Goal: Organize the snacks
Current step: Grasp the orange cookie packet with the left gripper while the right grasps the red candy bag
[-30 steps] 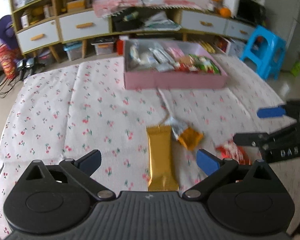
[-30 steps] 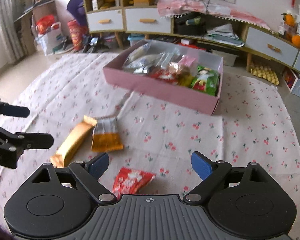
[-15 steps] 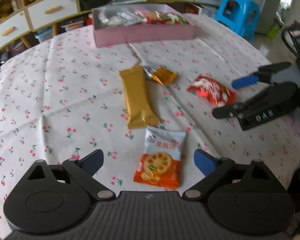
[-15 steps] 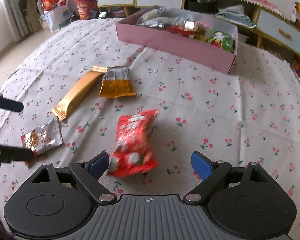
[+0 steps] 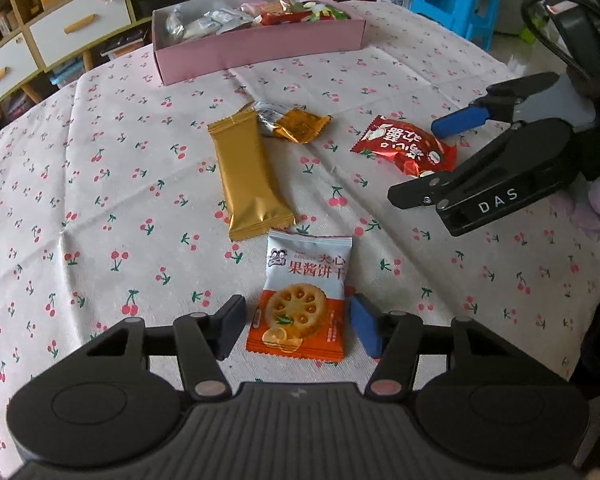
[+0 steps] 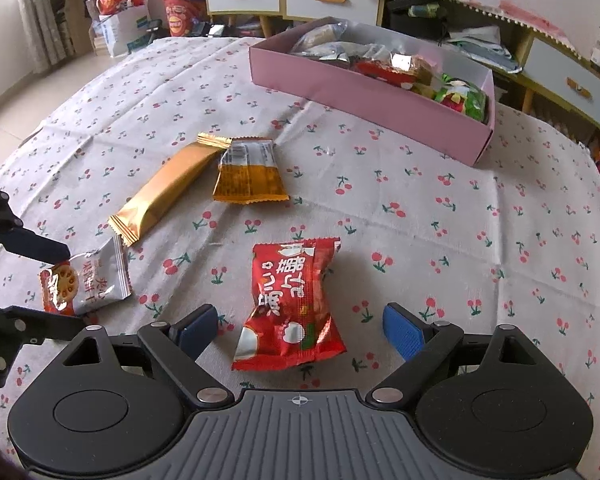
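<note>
On the surface [image 5: 100,184], my left hand-held gripper [image 5: 298,326] has just been closing around the biscuit packet [image 5: 302,300], pads not yet touching. Right hand-held gripper [image 6: 300,330] wide, straddling the red packet [image 6: 292,300] for pickup.

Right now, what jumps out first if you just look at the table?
First, the two snack packets in front of the grippers: a white-and-orange biscuit packet sits between the left gripper pads, which have just been closing around it, and a red packet lies between the right gripper pads, open wide. Farther back on the cherry-print cloth stands a pink box full of snacks.
</note>
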{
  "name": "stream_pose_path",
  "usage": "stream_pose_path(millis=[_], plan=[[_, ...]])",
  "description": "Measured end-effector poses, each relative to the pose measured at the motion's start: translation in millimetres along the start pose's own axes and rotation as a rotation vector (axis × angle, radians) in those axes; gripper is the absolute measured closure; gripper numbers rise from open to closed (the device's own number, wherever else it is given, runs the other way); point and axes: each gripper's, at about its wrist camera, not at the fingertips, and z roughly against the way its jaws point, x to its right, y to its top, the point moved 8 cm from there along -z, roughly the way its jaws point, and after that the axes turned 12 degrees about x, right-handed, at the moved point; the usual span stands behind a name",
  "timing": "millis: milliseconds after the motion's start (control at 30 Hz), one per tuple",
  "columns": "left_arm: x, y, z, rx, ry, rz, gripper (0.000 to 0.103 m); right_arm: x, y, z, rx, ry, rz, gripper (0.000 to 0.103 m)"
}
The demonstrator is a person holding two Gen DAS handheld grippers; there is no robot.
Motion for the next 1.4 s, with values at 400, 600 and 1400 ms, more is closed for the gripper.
stream_pose_path(millis=[400, 600, 1400], plan=[[-0.4, 3.3, -0.1, -0.006, -0.006, 0.034, 0.059, -0.1, 0.9, -0.7, -0.011, -0.003, -0.001, 0.012], [-1.2, 5.5, 0.5, 0.004, -0.009, 0.05, 0.06, -0.6, 1.6, -0.9, -0.015, -0.01, 0.002, 0.012], [-2.5, 20.0, 10.3, 0.059, -0.03, 0.111, 0.06, -5.1, 9.4, 2.0, -0.018, 0.016, 0.009, 0.063]])
